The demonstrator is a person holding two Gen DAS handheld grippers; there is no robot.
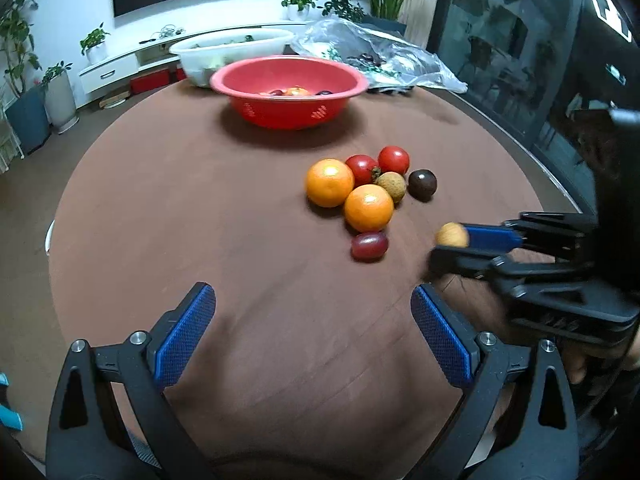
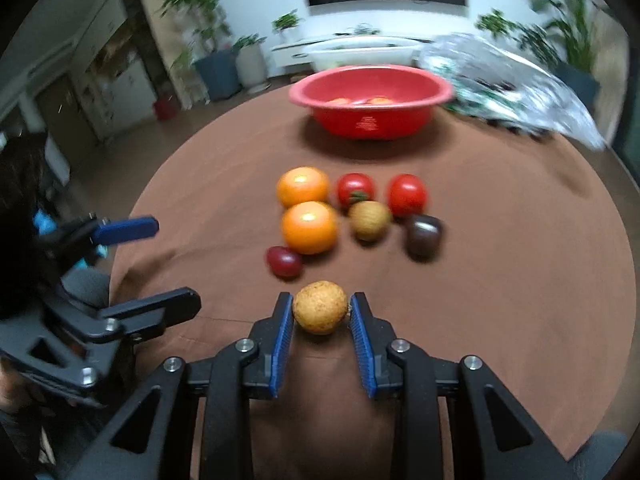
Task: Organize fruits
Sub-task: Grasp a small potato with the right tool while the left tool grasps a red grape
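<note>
My right gripper point(image 2: 320, 310) is shut on a small tan round fruit point(image 2: 319, 307), its blue pads pressing both sides; the same tan fruit point(image 1: 452, 235) shows in the left wrist view at the tip of the right gripper point(image 1: 450, 242). Beyond it lie two oranges point(image 2: 309, 227), two red tomatoes point(image 2: 406, 194), a second tan fruit point(image 2: 369, 220), a dark plum point(image 2: 423, 236) and a red grape point(image 2: 283, 262). A red bowl point(image 2: 372, 120) holding some fruit stands at the far side. My left gripper point(image 1: 312, 312) stands open over bare tablecloth, nothing between its fingers.
A brown cloth covers the round table point(image 1: 200, 208). Behind the red bowl point(image 1: 288, 108) are a white basin point(image 1: 224, 52) and a crumpled clear plastic bag point(image 1: 376, 56). A glass door point(image 1: 500, 52) stands right of the table; potted plants and a TV line the far wall.
</note>
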